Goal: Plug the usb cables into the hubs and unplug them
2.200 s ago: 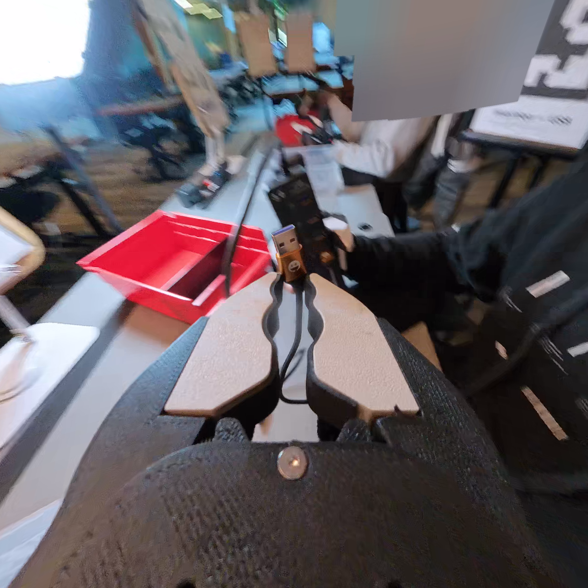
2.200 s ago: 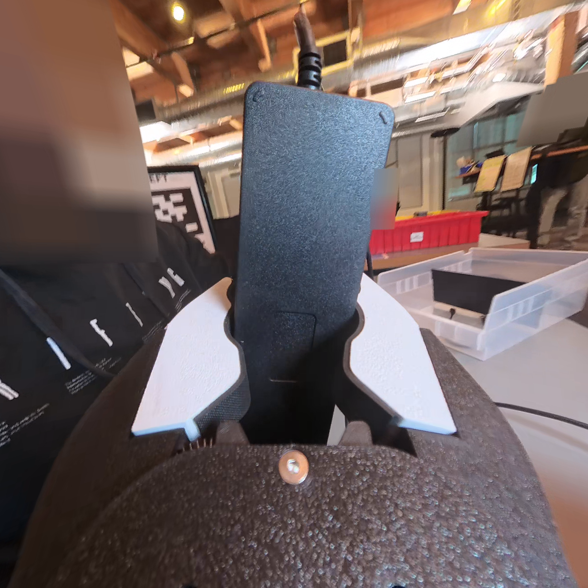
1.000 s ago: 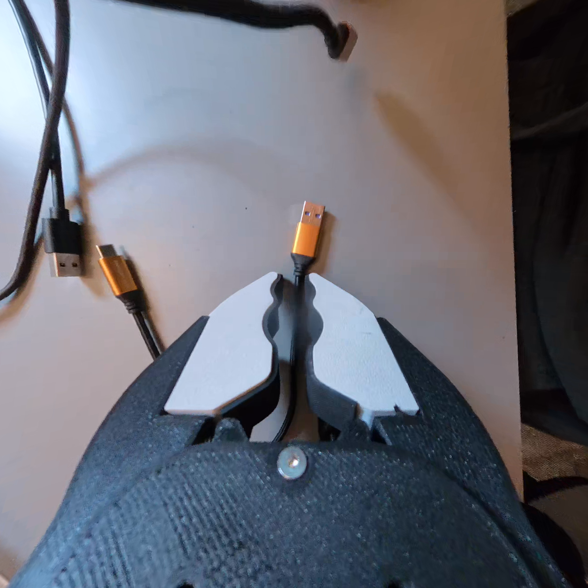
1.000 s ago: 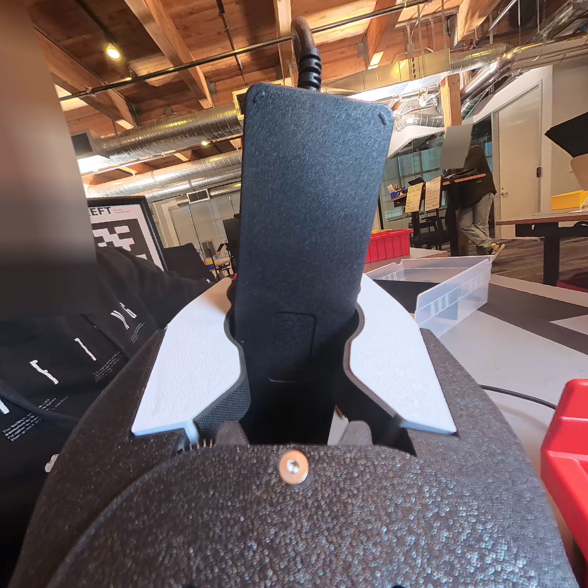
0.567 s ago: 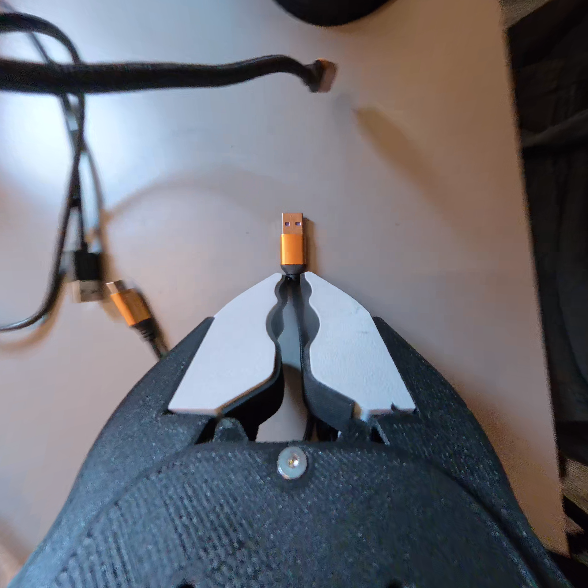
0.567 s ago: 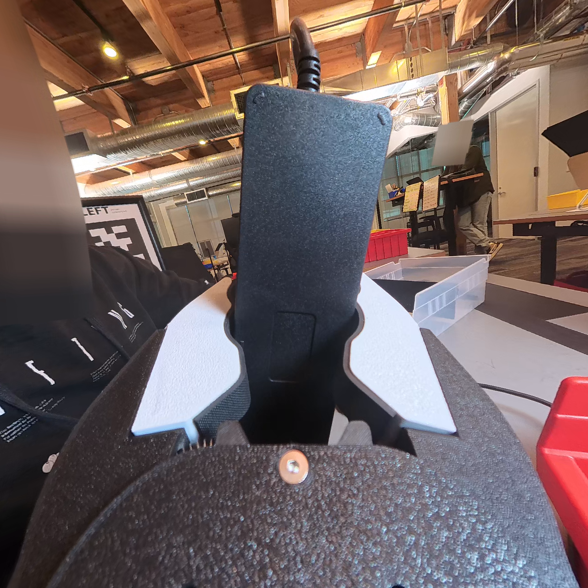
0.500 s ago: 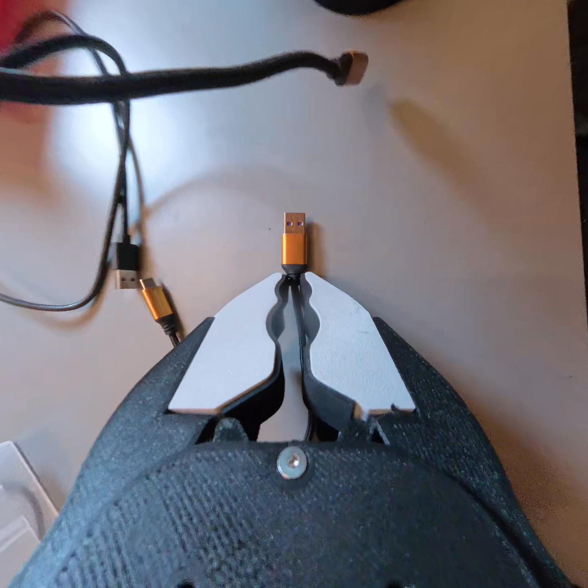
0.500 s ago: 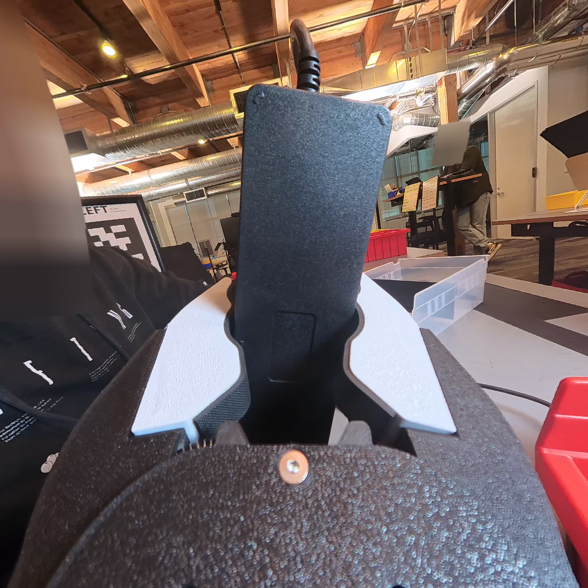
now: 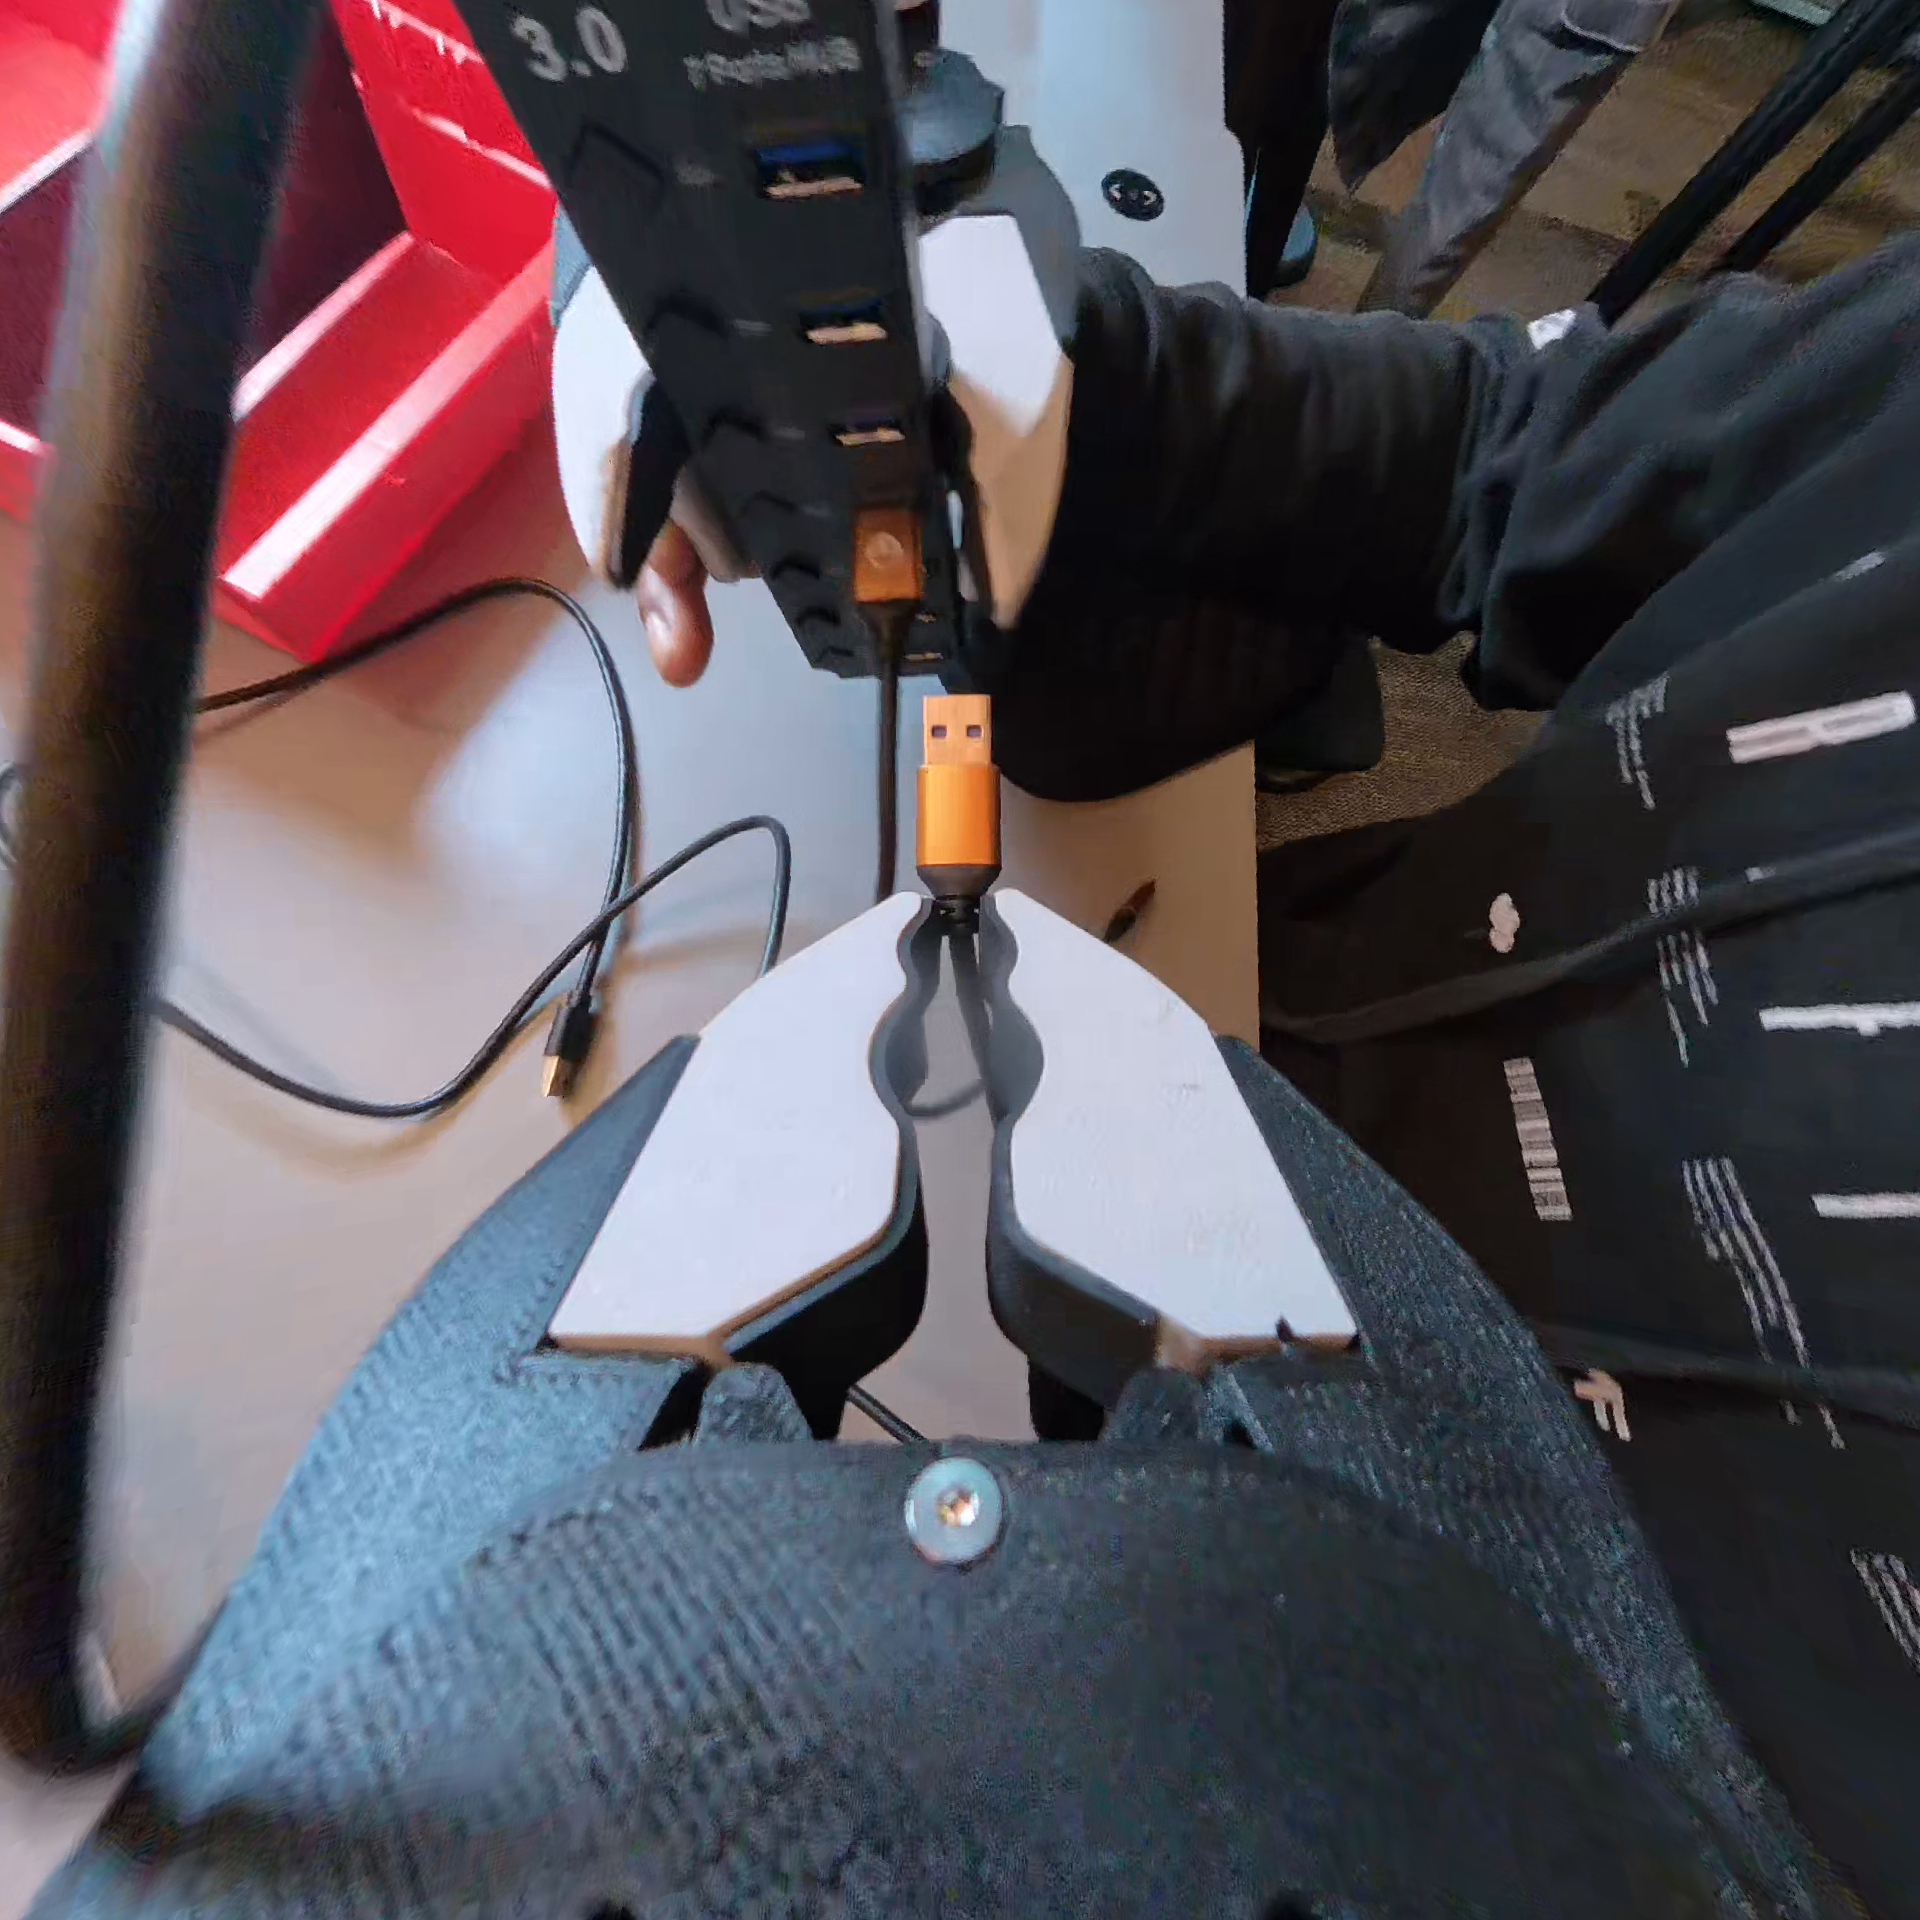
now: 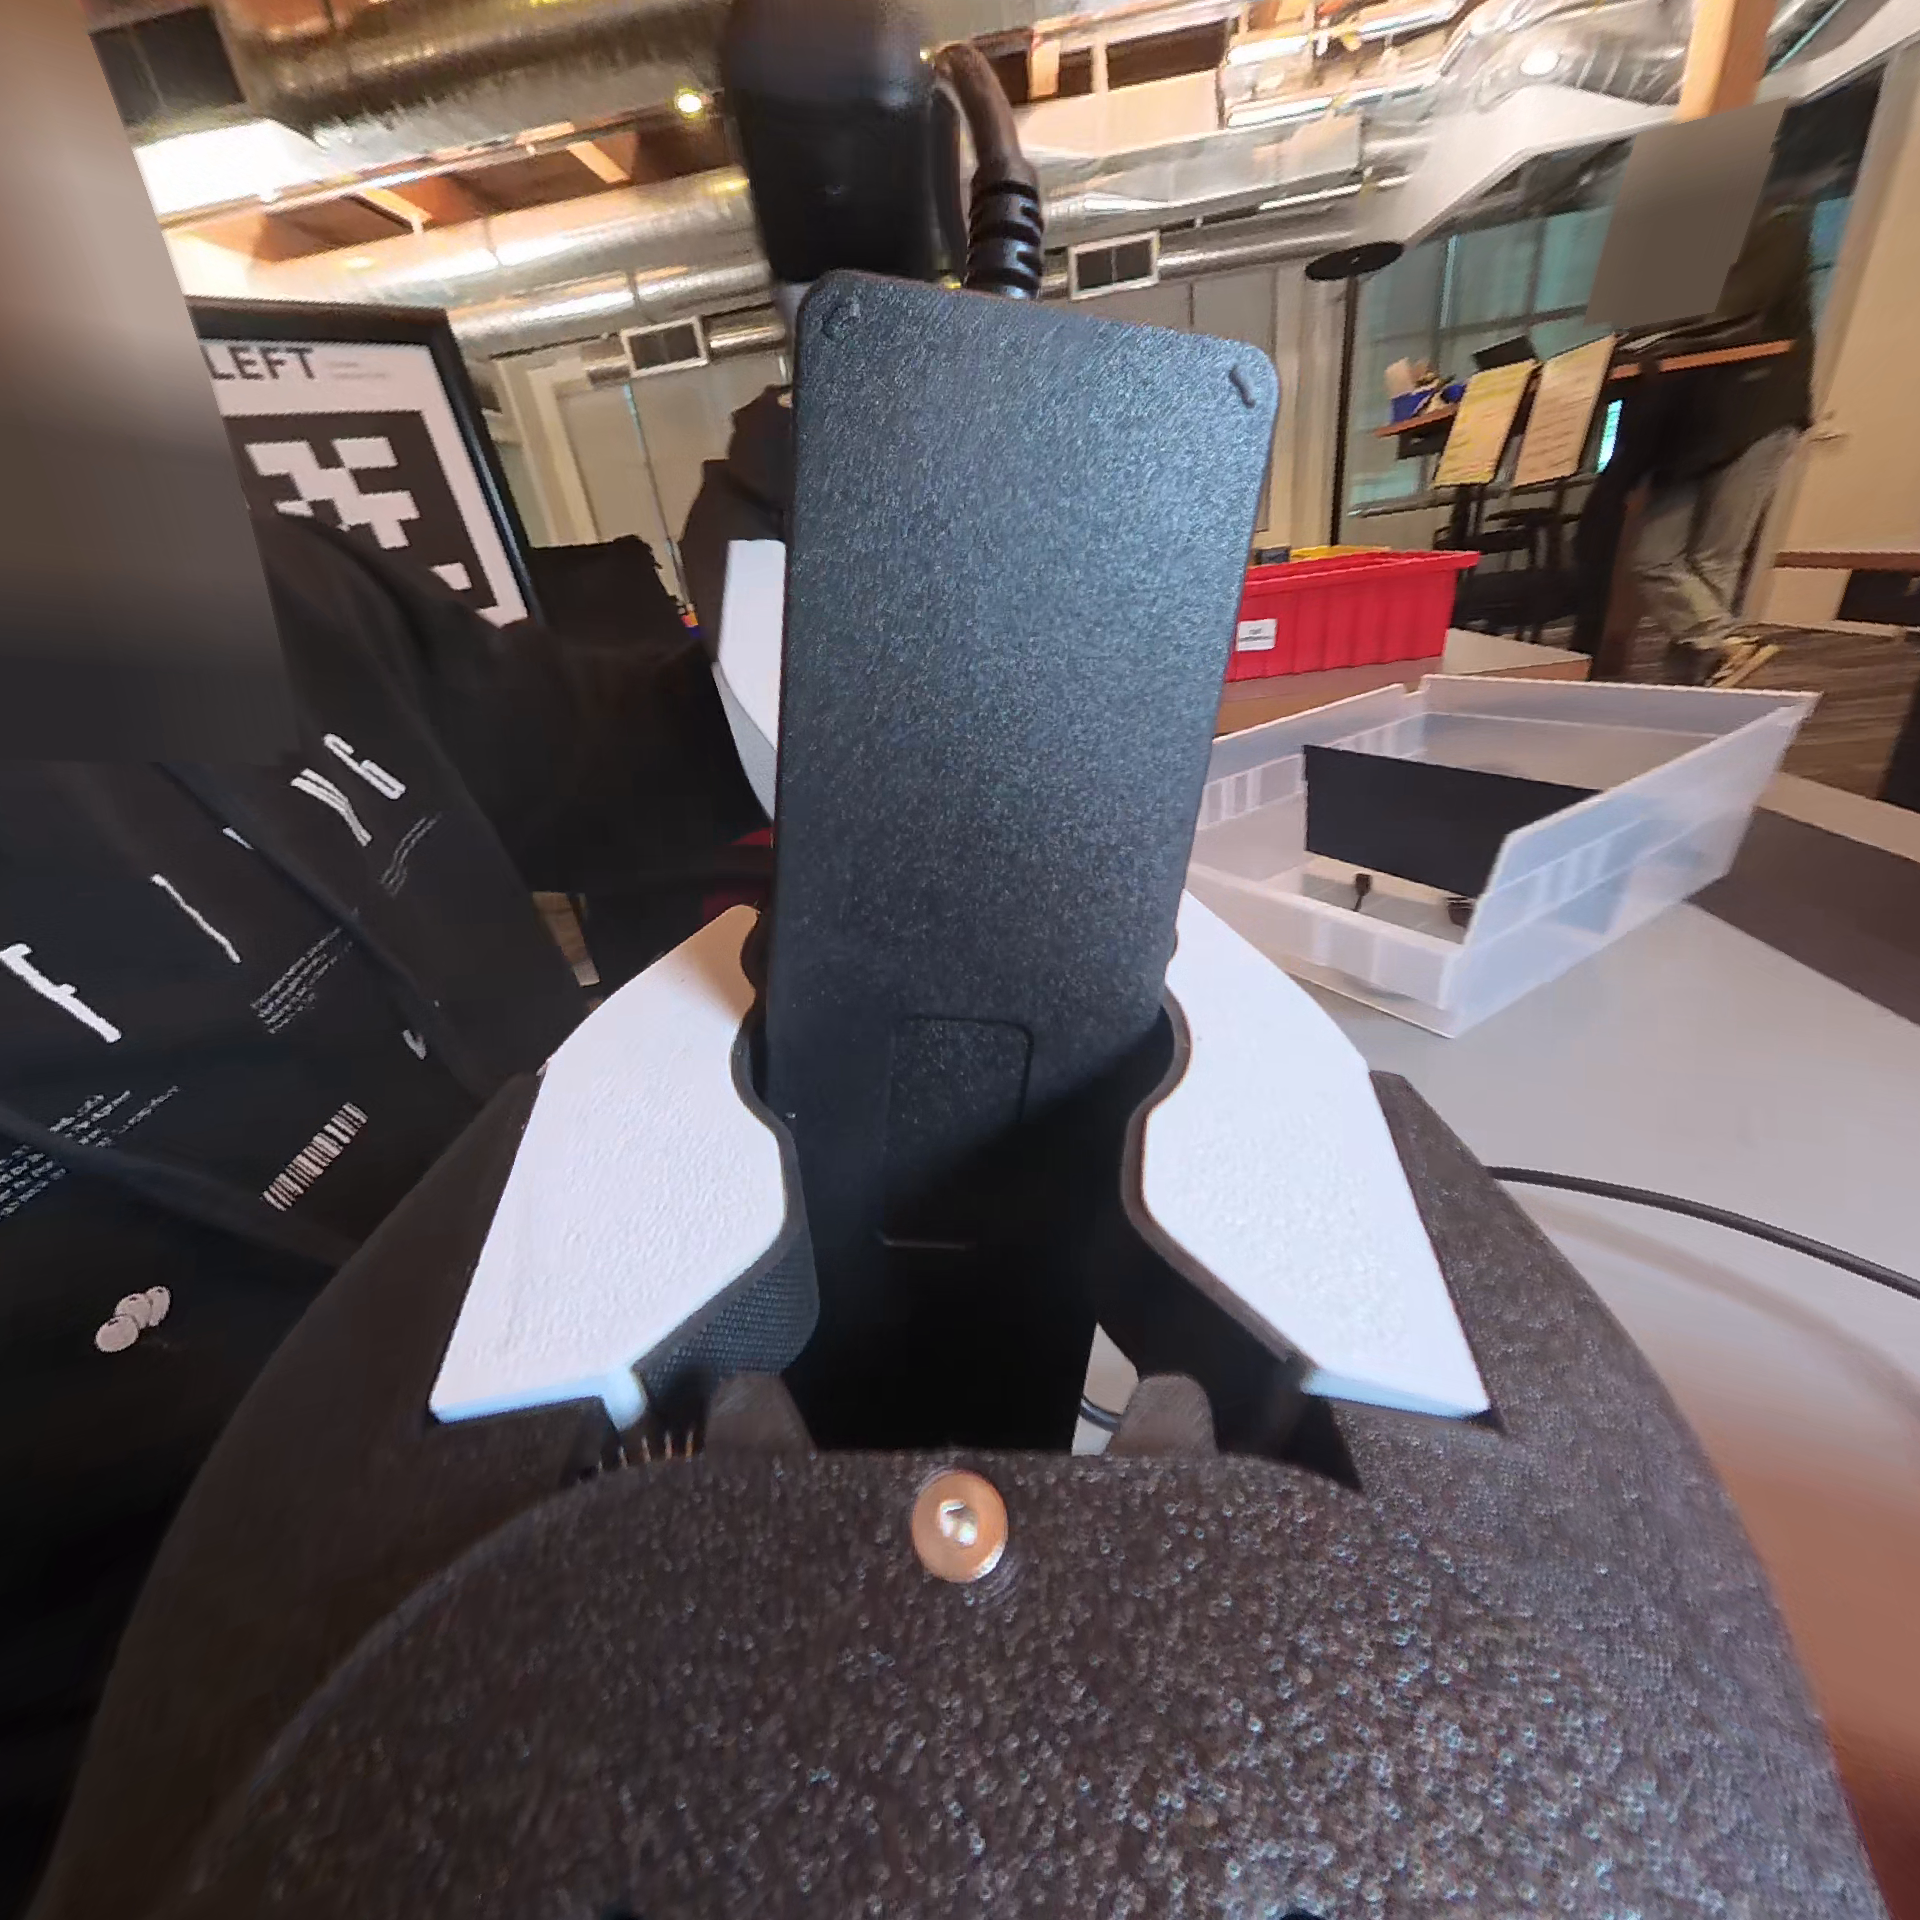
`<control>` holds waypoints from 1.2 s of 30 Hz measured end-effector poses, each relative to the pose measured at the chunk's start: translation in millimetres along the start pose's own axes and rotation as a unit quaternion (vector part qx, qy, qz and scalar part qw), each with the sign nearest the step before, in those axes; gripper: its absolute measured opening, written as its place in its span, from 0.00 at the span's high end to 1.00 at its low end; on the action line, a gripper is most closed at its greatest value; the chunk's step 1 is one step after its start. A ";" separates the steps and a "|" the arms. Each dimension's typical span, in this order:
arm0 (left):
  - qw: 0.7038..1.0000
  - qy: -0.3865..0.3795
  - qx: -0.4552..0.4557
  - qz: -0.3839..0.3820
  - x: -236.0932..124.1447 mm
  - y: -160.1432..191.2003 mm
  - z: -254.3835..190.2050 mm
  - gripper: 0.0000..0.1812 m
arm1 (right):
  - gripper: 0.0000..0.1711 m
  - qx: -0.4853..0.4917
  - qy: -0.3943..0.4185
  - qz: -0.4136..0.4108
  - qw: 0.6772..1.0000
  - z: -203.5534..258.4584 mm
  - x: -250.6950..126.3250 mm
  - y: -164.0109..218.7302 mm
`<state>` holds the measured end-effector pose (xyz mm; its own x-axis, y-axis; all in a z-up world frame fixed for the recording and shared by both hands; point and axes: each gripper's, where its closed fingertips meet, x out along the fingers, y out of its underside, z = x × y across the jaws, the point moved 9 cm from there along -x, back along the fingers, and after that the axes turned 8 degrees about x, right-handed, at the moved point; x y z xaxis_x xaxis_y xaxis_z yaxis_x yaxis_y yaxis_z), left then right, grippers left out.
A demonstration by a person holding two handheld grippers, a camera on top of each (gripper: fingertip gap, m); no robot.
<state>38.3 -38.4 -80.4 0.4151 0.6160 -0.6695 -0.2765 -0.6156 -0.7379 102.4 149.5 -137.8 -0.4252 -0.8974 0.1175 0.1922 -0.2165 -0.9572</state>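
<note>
**Caller:** Orange metal leads the play: your left gripper (image 9: 956,914) is pinched narrow on the black cable right behind the orange USB plug (image 9: 956,805), so the plug sticks out ahead of the fingertips with its metal tongue pointing at the hub.

**Analyst:** Smart hold, I'd say. You grip the strain relief, not the shell, so the whole connector stays free to enter a port. And your right gripper (image 10: 961,1039) is clamped on the black hub (image 9: 769,312) across its width, lifting it off the table (image 9: 343,883) with the port face turned toward your left hand.

**Caller:** Describe that hub for us.

**Analyst:** Long black bar, textured back in the right wrist view, a row of ports with blue inserts down one face, a small button beside each. One orange plug (image 9: 886,556) already sits in a lower port, its cable hanging down. Your plug hovers just below the hub's near end, close but apart.

**Caller:** So which port are you after?

**Analyst:** Probably a free one near that seated plug; I can't tell which. You look slightly off to the right, so you'd want to square up first.

**Caller:** Elsewhere, a loose black cable (image 9: 623,935) lies on the table, red bins (image 9: 343,343) behind.
</note>
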 end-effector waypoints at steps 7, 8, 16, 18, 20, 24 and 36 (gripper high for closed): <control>0.999 0.027 -0.038 0.029 23.2 -21.1 29.1 0.96 | 0.62 -0.009 0.016 0.037 0.999 -2.1 4.3 6.4; 0.998 0.024 -0.031 0.040 24.5 -21.9 30.3 0.96 | 0.62 -0.010 0.017 0.042 0.999 -2.2 5.1 7.2; 0.998 0.029 -0.007 0.061 30.0 -27.3 28.7 0.96 | 0.62 -0.015 0.029 0.061 0.998 -2.0 9.0 9.5; 0.998 0.037 -0.005 0.055 29.5 -28.1 27.7 0.96 | 0.62 -0.016 0.031 0.062 0.997 -2.1 8.3 9.5; 0.998 0.033 -0.002 0.059 29.3 -28.0 28.1 0.96 | 0.62 -0.015 0.030 0.068 0.997 -2.3 8.5 10.6; 0.997 0.033 -0.004 0.064 29.4 -29.7 28.1 0.96 | 0.62 -0.009 0.022 0.067 0.997 -2.3 8.9 11.4; 0.994 0.067 -0.010 0.082 29.4 -31.8 25.2 0.96 | 0.62 -0.016 0.019 0.104 0.994 3.5 16.2 13.7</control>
<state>37.5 11.7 -78.8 0.4777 0.4371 -0.7621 -0.3335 -0.7123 -0.6176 101.2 130.7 -148.1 -0.4121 -0.9063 -0.0933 0.2515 -0.0148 -0.9677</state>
